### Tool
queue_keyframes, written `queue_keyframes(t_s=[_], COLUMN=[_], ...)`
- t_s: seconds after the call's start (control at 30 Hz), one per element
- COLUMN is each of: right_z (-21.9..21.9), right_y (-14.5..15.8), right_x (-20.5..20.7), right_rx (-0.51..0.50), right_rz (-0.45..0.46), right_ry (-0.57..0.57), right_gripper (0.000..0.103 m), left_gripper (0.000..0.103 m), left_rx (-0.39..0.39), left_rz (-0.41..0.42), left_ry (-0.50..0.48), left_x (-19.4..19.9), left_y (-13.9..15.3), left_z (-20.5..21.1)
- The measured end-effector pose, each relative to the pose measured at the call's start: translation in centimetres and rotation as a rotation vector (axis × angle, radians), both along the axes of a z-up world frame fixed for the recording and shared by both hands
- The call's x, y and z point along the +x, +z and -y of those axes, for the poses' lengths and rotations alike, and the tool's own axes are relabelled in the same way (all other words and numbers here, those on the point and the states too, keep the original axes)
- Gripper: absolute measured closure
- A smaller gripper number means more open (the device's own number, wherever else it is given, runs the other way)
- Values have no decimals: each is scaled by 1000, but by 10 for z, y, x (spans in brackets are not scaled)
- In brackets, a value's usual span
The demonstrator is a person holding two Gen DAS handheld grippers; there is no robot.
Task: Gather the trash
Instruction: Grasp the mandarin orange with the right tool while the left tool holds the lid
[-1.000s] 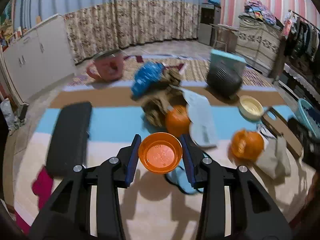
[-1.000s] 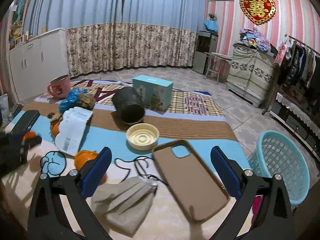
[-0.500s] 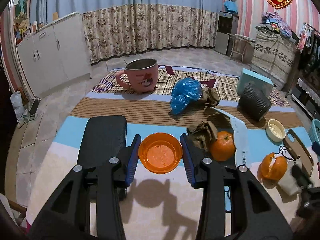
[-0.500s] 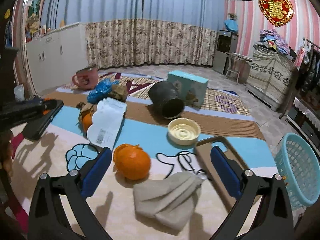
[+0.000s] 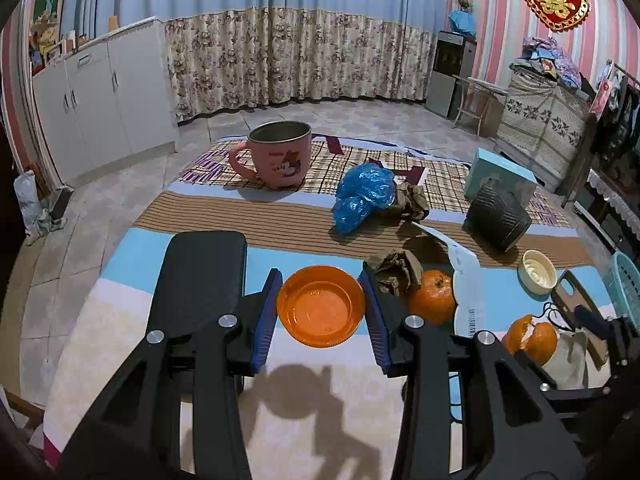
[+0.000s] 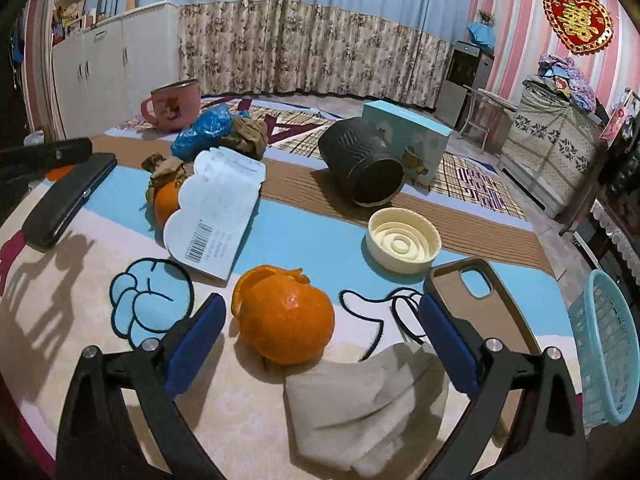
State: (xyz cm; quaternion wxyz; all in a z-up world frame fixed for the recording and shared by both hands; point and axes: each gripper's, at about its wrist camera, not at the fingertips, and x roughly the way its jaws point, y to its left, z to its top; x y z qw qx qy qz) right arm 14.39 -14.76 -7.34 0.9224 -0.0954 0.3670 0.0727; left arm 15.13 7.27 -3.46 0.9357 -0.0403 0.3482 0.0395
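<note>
My left gripper [image 5: 321, 304] is shut on an orange plastic lid [image 5: 321, 314], held above the patterned table cover. My right gripper [image 6: 322, 304] hangs low over the table, its jaws wide and closing. A partly peeled orange [image 6: 286, 320] lies between them, clear of both pads. A crumpled grey face mask [image 6: 372, 396] lies just in front of that orange. Farther back are a blue plastic bag [image 5: 362, 194], crumpled brown paper [image 5: 396, 270], a whole orange [image 5: 432, 298] and a white printed paper [image 6: 218, 216].
A turquoise basket [image 6: 604, 348] stands off the table's right edge. On the cover lie a brown phone case [image 6: 476, 292], a black cord [image 6: 380, 320], a cream lid [image 6: 402, 238], a tipped black cup [image 6: 364, 170], a teal box [image 6: 416, 136], a pink mug [image 5: 280, 154] and a black case [image 5: 200, 276].
My right gripper has swung left and sunk from above the phone case to around the peeled orange, its jaws a little narrower. The left gripper shifted left, still holding the lid.
</note>
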Motion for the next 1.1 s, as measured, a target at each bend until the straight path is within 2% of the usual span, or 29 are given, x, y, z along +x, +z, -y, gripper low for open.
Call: queue_keyframes(t_s=[0.1, 0.27, 0.33, 0.57, 1.1], right_z=[-2, -3, -4, 3, 32], right_y=[-1, 0, 0, 6, 25], right_x=[1, 1, 0, -1, -2], right_rx=[4, 57, 70, 96, 136], right_rz=[-7, -29, -34, -7, 59], right_ry=[18, 65, 77, 65, 2], right_gripper=[23, 49, 54, 61, 62], left_gripper=[64, 64, 64, 64, 64], left_rx=[0, 0, 2, 3, 14], left_rz=[-6, -5, -7, -8, -9], left_ry=[-5, -10, -10, -11, -32], left_x=[0, 0, 0, 0, 0], left_y=[-1, 0, 0, 0, -2], left_z=[2, 4, 4, 5, 12])
